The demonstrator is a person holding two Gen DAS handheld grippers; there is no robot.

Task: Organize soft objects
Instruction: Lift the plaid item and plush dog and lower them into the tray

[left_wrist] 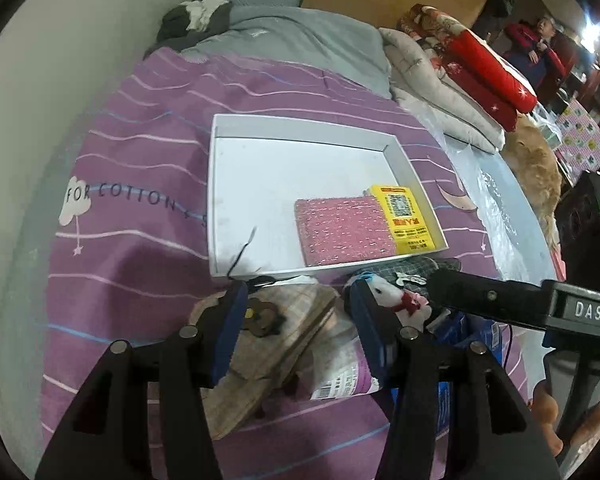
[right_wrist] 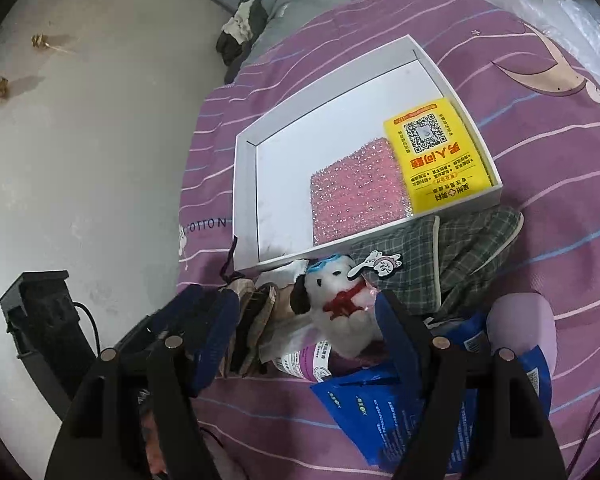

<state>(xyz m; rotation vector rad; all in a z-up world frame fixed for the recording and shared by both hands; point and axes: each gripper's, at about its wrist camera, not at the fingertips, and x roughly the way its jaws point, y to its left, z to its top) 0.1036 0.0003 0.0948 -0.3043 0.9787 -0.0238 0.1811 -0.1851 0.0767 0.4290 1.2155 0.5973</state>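
A white shallow box (left_wrist: 300, 126) (right_wrist: 332, 80) lies on the purple striped bedcover, holding a pink sponge (left_wrist: 340, 228) (right_wrist: 356, 196) and a yellow card (left_wrist: 404, 216) (right_wrist: 436, 156). In front of the box lies a pile of soft things. My left gripper (left_wrist: 296, 292) is open, its blue pads either side of a beige plaid slipper (left_wrist: 292, 320) without pressing it. My right gripper (right_wrist: 302, 300) is open around a white plush dog (right_wrist: 340, 296) (left_wrist: 396, 300) with a red bow. A green plaid slipper (right_wrist: 472, 248) rests against the box's near wall.
Blue packets (right_wrist: 384, 404), a barcoded packet (left_wrist: 340, 380) and a lilac object (right_wrist: 524, 320) lie in the pile. Folded quilts (left_wrist: 460, 64) and plastic wrap fill the bed's right side, a grey blanket its head. The wall runs along the left. A person sits far back (left_wrist: 540, 48).
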